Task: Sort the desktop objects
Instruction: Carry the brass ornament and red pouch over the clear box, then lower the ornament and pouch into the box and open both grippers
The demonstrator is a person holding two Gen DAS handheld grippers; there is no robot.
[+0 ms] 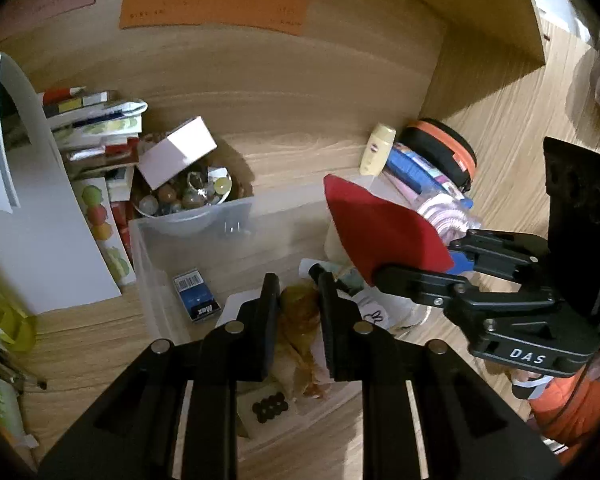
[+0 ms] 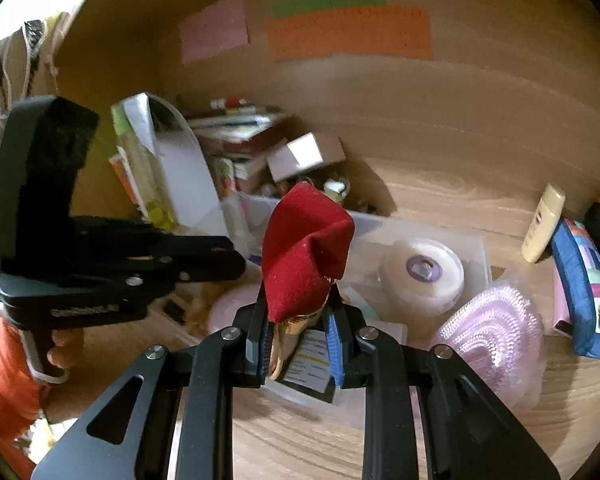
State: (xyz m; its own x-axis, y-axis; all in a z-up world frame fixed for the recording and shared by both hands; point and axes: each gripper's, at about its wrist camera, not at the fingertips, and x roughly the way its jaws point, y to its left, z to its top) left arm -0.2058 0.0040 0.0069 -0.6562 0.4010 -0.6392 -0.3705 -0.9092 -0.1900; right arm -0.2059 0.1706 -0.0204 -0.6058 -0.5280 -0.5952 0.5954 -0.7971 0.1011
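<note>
On the wood-grain desk (image 1: 300,128), a clear plastic bin (image 1: 156,248) holds a blue staple box (image 1: 196,292); the right gripper (image 2: 298,344) clamps a red velvet pouch (image 2: 304,248), and the left gripper (image 1: 298,320) is closed with nothing gripped.

A deep red velvet pouch (image 2: 306,248) with a gold trim hangs over a clear frosted plastic bin (image 1: 188,240), which holds a small blue box (image 1: 197,295) printed with a white barcode. On the far wooden panel hang an orange paper sheet (image 1: 214,6), a green strip (image 2: 328,0) and a pink note (image 2: 214,28). At right lie a pale pink bristled brush (image 2: 494,330), a cream-yellow bottle (image 2: 543,229) and a black case with an orange band (image 1: 444,150).
</note>
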